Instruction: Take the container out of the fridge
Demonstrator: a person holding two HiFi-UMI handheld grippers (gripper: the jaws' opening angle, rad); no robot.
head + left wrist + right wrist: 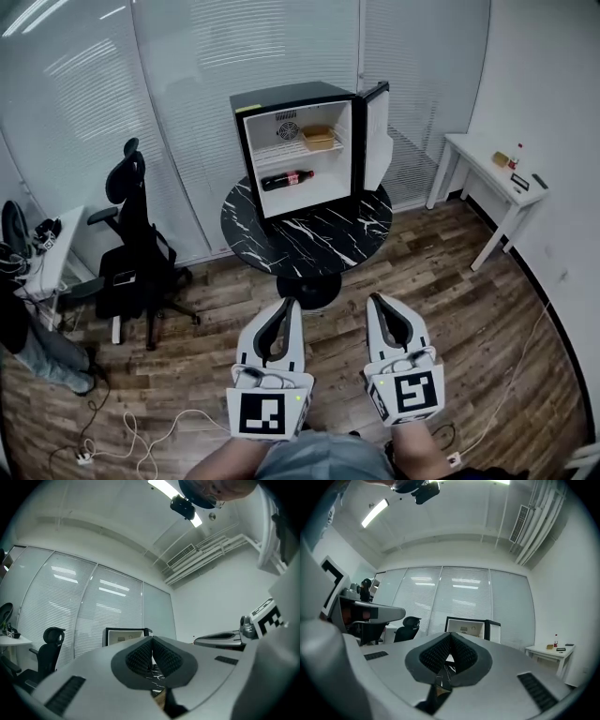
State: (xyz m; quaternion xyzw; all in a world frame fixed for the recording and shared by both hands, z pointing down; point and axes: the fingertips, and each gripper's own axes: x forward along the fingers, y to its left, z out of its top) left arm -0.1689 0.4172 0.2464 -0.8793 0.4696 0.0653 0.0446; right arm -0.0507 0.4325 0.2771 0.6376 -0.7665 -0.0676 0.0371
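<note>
A boxy black fridge (286, 97) with a smooth white interior stands at the rear edge of a round worktop (309, 239), whose black slab is veined in white like marble. The fridge door (377, 136) is swung open to the right. The container (319, 138), a flat, tan rectangular box, sits on the upper wire shelf (281, 150) toward its right end, well apart from both claws. Below it a dark bottle (287, 179) with a red label lies on its side on the fridge's floor. The left claw (292, 305) and right claw (373, 300) hang low over the wooden plank floor (450, 309), short of the worktop's near edge. Each claw has pale, rounded plastic shells, and its black, ribbed pads are pressed together tip to tip on no object.
</note>
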